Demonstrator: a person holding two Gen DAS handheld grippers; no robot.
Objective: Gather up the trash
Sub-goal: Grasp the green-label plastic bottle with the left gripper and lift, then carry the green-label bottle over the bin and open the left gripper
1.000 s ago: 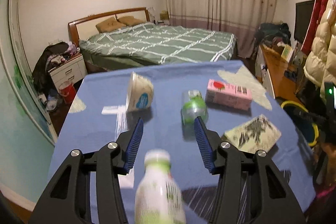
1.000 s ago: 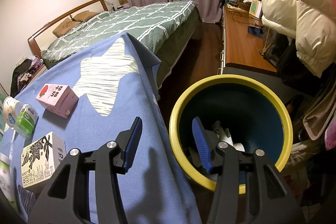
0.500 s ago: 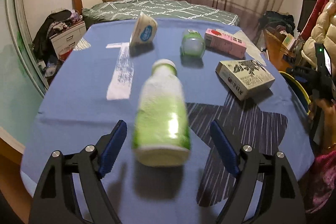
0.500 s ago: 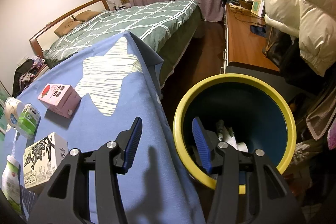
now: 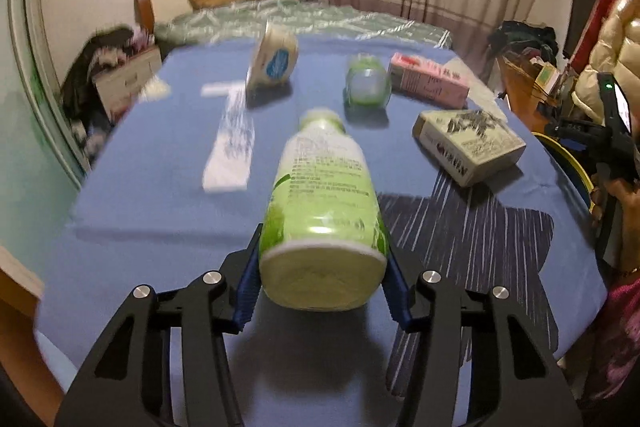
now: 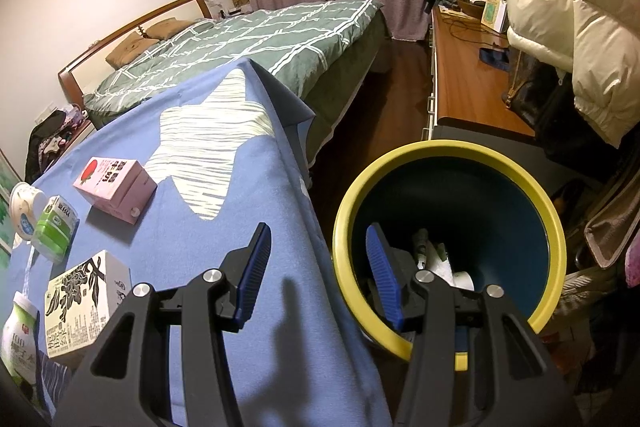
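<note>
A green-and-white plastic bottle lies on the blue tablecloth with its cap pointing away from me. My left gripper is closing on it, and both blue pads press the sides of its base. The same bottle shows at the right wrist view's lower left edge. My right gripper hangs open and empty over the table's edge and the yellow-rimmed bin, which holds some white trash.
On the cloth lie a black-and-white box, a pink carton, a small green bottle and a tipped white cup. A bed stands behind, and a wooden desk and a puffy jacket are to the right.
My left gripper came down toward the green bottle, opened wide around its base, then closed onto it. The right gripper stayed still over the bin.
</note>
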